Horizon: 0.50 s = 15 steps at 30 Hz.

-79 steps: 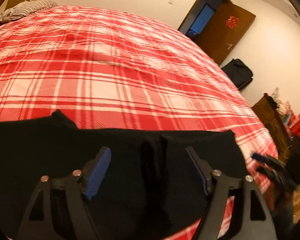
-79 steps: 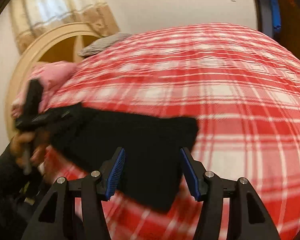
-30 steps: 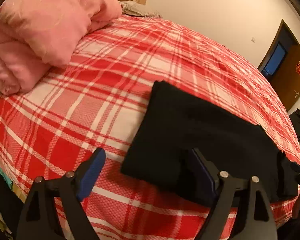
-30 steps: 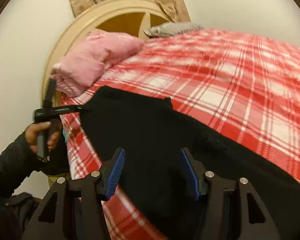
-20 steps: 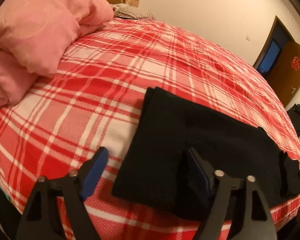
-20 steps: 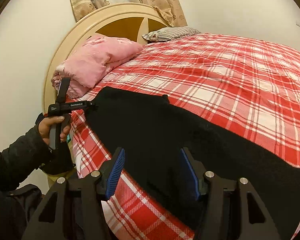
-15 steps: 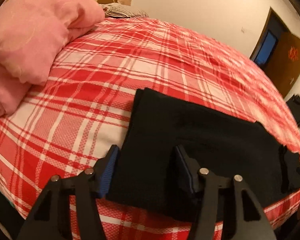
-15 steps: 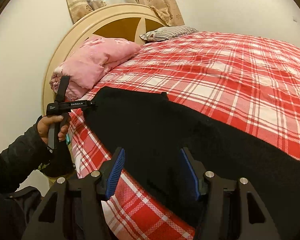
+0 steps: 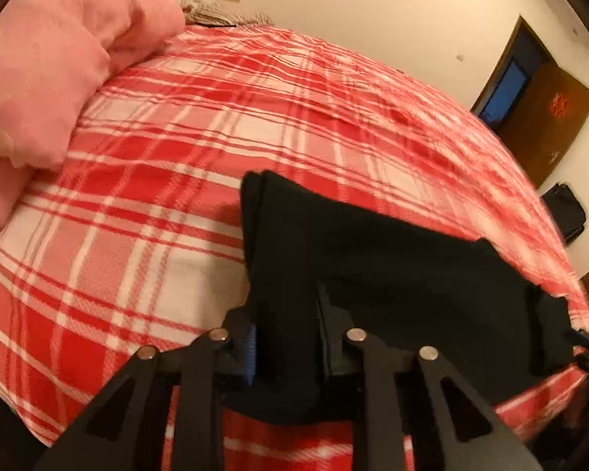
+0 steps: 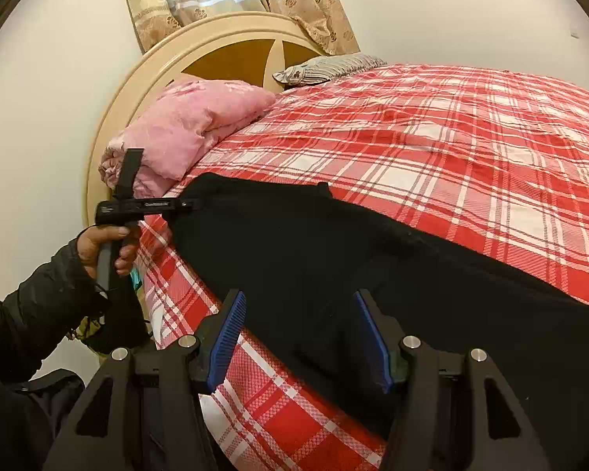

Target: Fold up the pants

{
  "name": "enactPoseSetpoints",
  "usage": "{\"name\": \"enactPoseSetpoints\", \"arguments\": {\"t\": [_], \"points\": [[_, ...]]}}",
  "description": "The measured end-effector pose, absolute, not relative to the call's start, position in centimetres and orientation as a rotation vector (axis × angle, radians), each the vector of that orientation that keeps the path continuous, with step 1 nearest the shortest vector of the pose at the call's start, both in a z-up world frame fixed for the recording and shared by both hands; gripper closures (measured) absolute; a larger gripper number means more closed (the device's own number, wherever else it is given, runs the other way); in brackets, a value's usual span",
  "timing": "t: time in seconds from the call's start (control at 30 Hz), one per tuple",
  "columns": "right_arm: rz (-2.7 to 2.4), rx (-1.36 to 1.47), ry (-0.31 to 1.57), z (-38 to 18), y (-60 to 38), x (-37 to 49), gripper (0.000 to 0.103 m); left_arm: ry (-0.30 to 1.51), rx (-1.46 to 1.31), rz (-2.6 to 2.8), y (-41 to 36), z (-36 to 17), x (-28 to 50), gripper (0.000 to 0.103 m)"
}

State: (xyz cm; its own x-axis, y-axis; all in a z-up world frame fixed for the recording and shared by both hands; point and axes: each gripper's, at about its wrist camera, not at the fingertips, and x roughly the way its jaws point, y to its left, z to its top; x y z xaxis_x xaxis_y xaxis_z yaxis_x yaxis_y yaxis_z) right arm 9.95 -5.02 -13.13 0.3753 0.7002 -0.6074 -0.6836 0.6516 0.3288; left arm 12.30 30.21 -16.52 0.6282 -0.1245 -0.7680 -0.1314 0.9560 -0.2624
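Broadly, the red plaid bedspread (image 9: 176, 180) is spread beyond both tongs, and the black pants (image 9: 392, 267) are laid flat on it along the near edge. At one end of the pants, the left gripper (image 9: 284, 343) is clamped on the stacked layers; the right gripper (image 10: 300, 337) is held spread over the cloth, gripping nothing. Should only the top layers be pinched, the stack could be pulled apart, or dragged off the edge when lifted.
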Motion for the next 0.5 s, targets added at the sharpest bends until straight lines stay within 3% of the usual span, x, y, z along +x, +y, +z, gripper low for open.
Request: {"name": "enactPoseSetpoints", "arguments": {"t": [0.5], "points": [[0.778, 0.049, 0.737, -11.1, -8.2, 10.0, 0.044, 0.745, -0.389, -0.208, 25.3, -9.1, 10.5, 0.08]]}}
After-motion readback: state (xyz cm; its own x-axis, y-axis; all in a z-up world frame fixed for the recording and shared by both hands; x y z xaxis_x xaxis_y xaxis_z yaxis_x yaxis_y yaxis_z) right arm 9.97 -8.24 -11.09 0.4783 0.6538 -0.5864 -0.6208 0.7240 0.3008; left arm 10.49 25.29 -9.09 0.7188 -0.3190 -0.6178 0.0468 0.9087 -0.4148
